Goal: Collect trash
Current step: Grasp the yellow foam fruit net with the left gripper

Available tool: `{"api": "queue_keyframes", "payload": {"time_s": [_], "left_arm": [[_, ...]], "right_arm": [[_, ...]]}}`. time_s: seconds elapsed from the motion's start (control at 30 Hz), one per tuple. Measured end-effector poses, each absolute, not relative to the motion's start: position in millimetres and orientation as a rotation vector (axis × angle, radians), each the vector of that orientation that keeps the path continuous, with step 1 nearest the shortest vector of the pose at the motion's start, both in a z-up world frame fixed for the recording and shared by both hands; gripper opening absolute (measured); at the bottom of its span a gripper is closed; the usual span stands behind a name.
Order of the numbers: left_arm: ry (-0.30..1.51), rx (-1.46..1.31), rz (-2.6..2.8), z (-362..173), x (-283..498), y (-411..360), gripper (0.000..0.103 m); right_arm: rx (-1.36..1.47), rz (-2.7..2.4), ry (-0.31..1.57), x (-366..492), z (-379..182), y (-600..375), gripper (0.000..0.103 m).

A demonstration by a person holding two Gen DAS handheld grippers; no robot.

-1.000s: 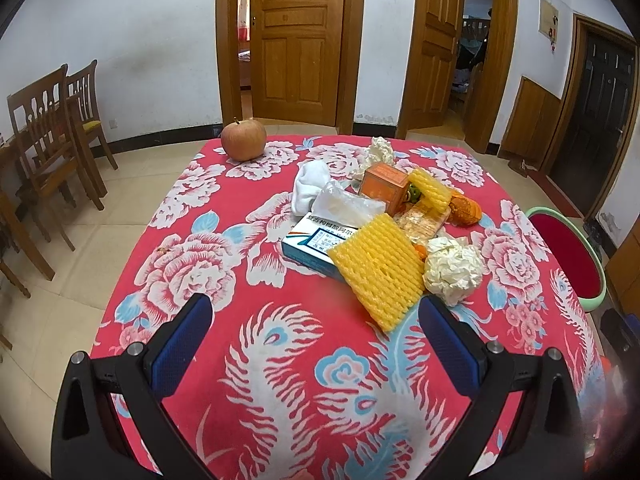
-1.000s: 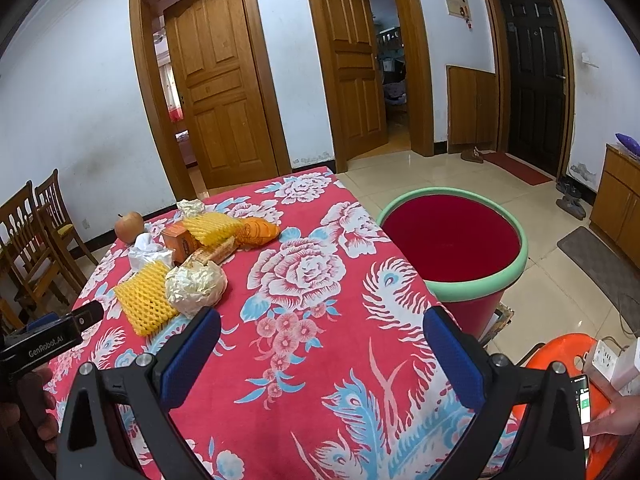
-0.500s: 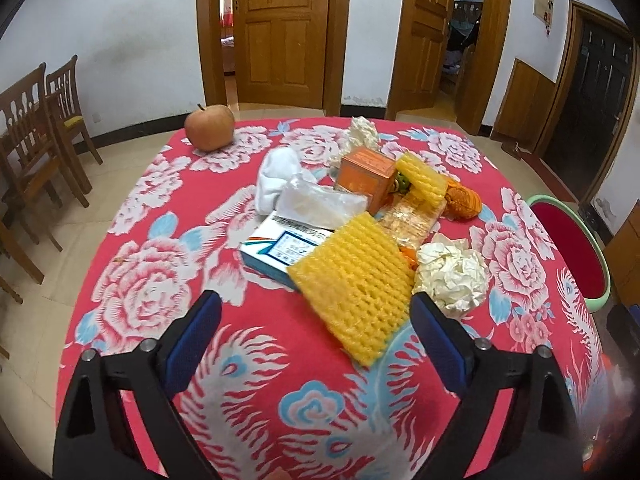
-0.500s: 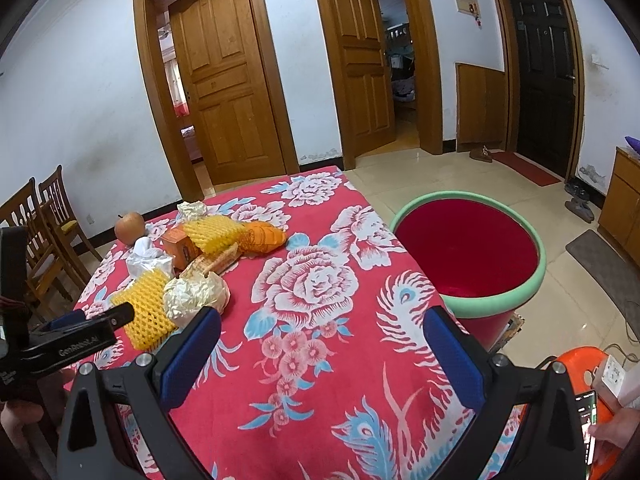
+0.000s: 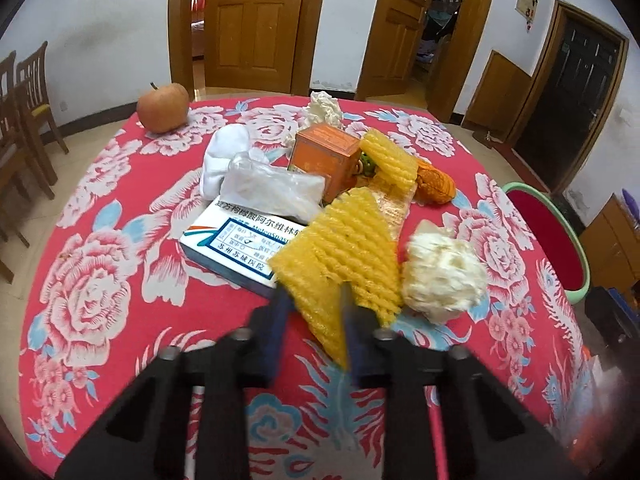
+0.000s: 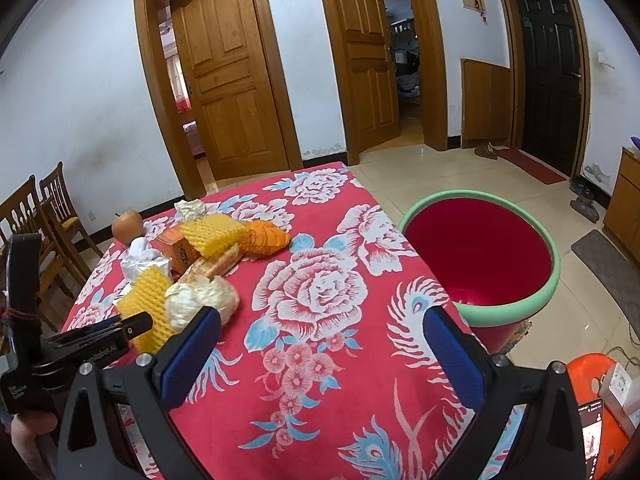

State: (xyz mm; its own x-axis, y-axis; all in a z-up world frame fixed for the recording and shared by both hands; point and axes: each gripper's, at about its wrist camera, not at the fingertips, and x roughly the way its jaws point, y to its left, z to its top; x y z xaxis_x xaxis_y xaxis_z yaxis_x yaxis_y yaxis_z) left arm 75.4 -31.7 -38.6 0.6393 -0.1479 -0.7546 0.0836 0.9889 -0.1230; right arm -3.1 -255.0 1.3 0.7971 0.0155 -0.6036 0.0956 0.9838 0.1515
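A pile of trash lies on the red floral tablecloth. My left gripper is shut on the near edge of a yellow foam fruit net, which also shows in the right wrist view. Beside the net lies a crumpled white paper ball, a white and blue medicine box, a clear plastic bag, an orange box, a second yellow net and an orange net. My right gripper is open and empty above the table near the red bin.
An apple sits at the table's far left corner. White tissue wads lie at the back of the pile. Wooden chairs stand left of the table. An orange stool with a phone stands at lower right.
My left gripper moved forward to the yellow net and closed on its near edge. My right gripper drifted slightly and stayed open.
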Motion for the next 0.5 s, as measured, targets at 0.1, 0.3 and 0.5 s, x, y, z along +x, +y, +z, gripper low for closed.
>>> {"api": "queue_keyframes", "payload": {"time_s": [0.1, 0.3, 0.5], "left_arm": [[0.857, -0.103, -0.141, -34.8, 71.5, -26.4, 0.013], [0.808, -0.131, -0.149, -18.4, 59.9, -11.1, 0.011], [0.759, -0.144, -0.121, -5.0, 50.8, 12.3, 0.011]], "right_arm": [[0.167, -0.039, 0.652, -1.2, 0.8, -251.2, 0.103], [0.177, -0.018, 0.676, 4.7, -1.2, -242.7, 0.103], [0.154, 0.014, 0.702, 13.5, -2.3, -221.5, 0.103]]}}
